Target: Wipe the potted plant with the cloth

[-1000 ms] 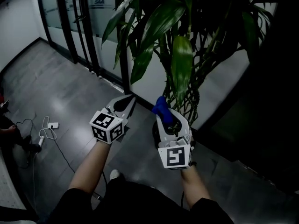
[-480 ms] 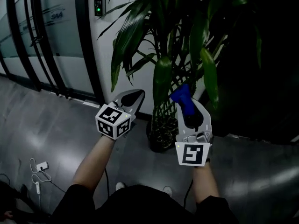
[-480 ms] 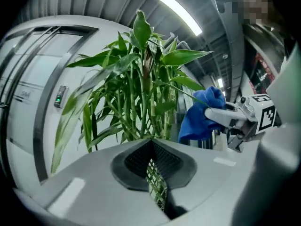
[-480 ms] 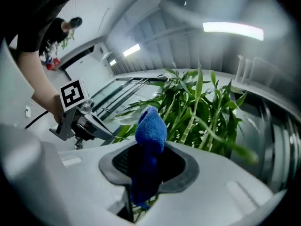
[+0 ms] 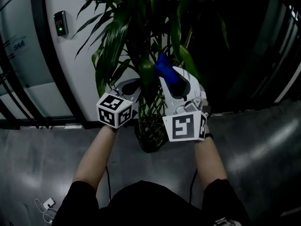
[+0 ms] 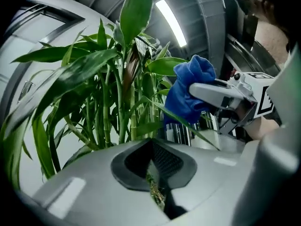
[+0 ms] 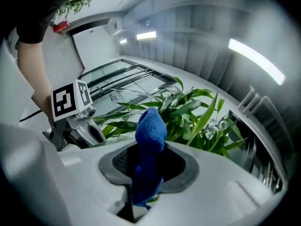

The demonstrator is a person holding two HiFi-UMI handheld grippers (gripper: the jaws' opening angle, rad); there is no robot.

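Note:
A tall potted plant (image 5: 141,41) with long green leaves and bundled stalks rises from a dark pot (image 5: 149,142) on the floor, straight ahead. My right gripper (image 5: 165,72) is shut on a blue cloth (image 5: 165,68), whose bunched end sticks up among the leaves; the same cloth (image 7: 149,149) stands between the jaws in the right gripper view. My left gripper (image 5: 133,85) is shut with nothing in it, just left of the stalks, a hanging leaf (image 5: 146,79) crossing between the two grippers. From the left gripper view, the cloth (image 6: 188,93) and the plant stalks (image 6: 120,112) are close ahead.
A white wall (image 5: 70,65) with a door keypad (image 5: 60,23) stands behind the plant, beside dark-framed glass panels (image 5: 19,55). Grey floor (image 5: 263,154) lies all round. A white charger and cable (image 5: 47,204) lie at the lower left. Dark panelling (image 5: 254,41) is at the right.
The view has swung right and up, bringing the plant to the centre. Both grippers have risen toward the foliage, and the cloth now reaches in among the leaves.

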